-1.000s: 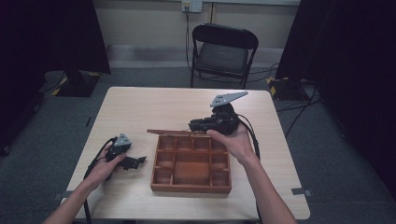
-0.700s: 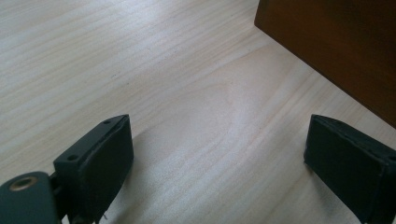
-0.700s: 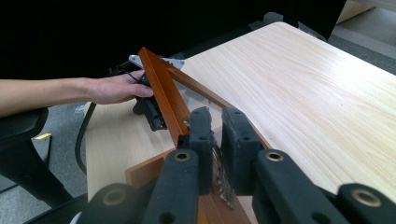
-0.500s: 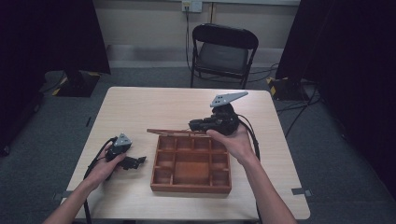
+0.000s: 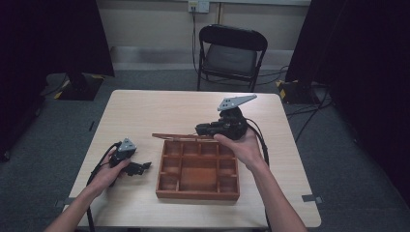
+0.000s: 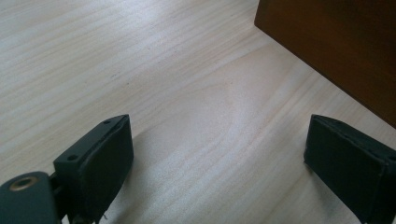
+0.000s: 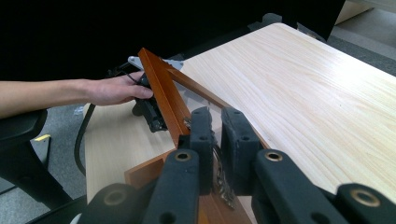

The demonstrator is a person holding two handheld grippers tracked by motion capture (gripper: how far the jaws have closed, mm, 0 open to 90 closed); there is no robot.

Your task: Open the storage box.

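- The brown wooden box with small compartments sits on the pale wooden table, near the person's edge and about midway across.
- Its hinged lid, a brown wooden frame around a clear pane, stands lifted off the box's far edge; in the high view it shows as a thin brown strip along that edge.
- The right gripper has its two black jaws pressed together on the lid's edge, where the clear pane meets the frame, and holds the lid up.
- In the high view the right gripper hangs over the box's far right corner, the right hand under it.
- The left gripper rests low on the table with its jaws wide apart and only bare tabletop between them.
- The box's dark brown side wall lies just beyond the left gripper's jaws, not touching them.
- In the high view the left gripper lies left of the box, the left hand around it.
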